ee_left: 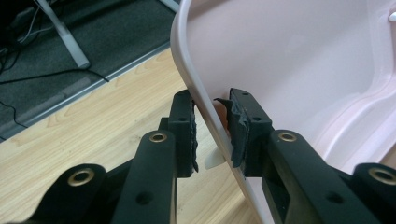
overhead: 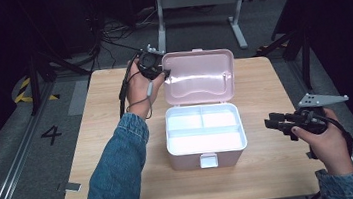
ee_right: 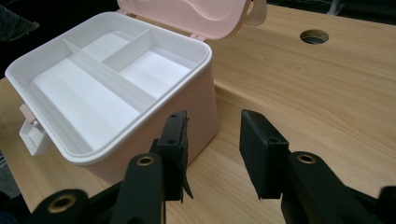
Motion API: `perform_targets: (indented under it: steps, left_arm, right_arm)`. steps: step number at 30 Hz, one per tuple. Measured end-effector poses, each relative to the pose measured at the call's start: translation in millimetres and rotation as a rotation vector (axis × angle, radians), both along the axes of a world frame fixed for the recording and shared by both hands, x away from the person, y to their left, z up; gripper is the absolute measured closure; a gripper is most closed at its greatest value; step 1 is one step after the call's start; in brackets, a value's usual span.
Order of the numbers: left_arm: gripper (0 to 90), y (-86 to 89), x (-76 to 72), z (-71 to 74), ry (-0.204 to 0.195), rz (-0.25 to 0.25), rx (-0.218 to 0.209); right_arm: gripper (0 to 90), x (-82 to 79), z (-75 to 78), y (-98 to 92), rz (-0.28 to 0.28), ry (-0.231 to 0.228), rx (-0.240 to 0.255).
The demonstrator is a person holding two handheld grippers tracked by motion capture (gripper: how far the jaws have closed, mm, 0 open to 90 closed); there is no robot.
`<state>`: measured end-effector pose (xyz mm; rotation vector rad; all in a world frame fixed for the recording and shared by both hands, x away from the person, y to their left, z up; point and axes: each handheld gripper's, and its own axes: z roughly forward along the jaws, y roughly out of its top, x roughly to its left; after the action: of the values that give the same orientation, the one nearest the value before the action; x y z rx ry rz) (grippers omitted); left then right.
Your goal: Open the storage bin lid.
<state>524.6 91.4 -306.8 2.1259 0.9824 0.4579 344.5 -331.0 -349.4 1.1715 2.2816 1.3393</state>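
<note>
Straddling lid (ee_left: 299, 60) rim, left gripper (ee_left: 212, 133), contact unclear

We see the pink lid (ee_left: 289, 51) cut off at the frame's top and right. Our left forearm (overhead: 115, 177) hides some of the table (overhead: 273, 169).

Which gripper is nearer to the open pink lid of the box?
Left. The left gripper straddles the edge of the pink lid, while the right gripper hangs open, off to the box's right side.
</note>
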Motion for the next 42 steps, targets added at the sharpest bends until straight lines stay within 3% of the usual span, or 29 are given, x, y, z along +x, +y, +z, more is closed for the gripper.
perform_targets:
  steps: [20, 26, 32, 40, 42]
  left_arm:
    - [68.8, -2.9, 23.2, -24.7, 0.094, 0.04, 0.009]
    - [68.9, -4.5, 27.9, -34.9, 0.133, 0.042, 0.046]
    - [69.1, -4.0, 32.5, -43.9, 0.168, 0.048, 0.038]
    - [67.5, -4.1, 35.4, -52.6, 0.198, 0.048, 0.058]
    - [70.5, -3.3, 36.3, -56.2, 0.209, 0.037, 0.055]
  right_arm:
    - [62.1, 9.3, -6.0, -4.5, -0.005, 0.024, 0.005]
    - [61.9, 9.0, -5.8, -5.9, -0.006, 0.026, 0.009]
    - [61.7, 8.5, -6.6, -6.7, -0.01, 0.031, 0.009]
    - [60.9, 9.6, -8.4, -7.4, -0.012, 0.037, 0.01]
    - [59.7, 9.4, -8.6, -7.2, -0.013, 0.039, 0.014]
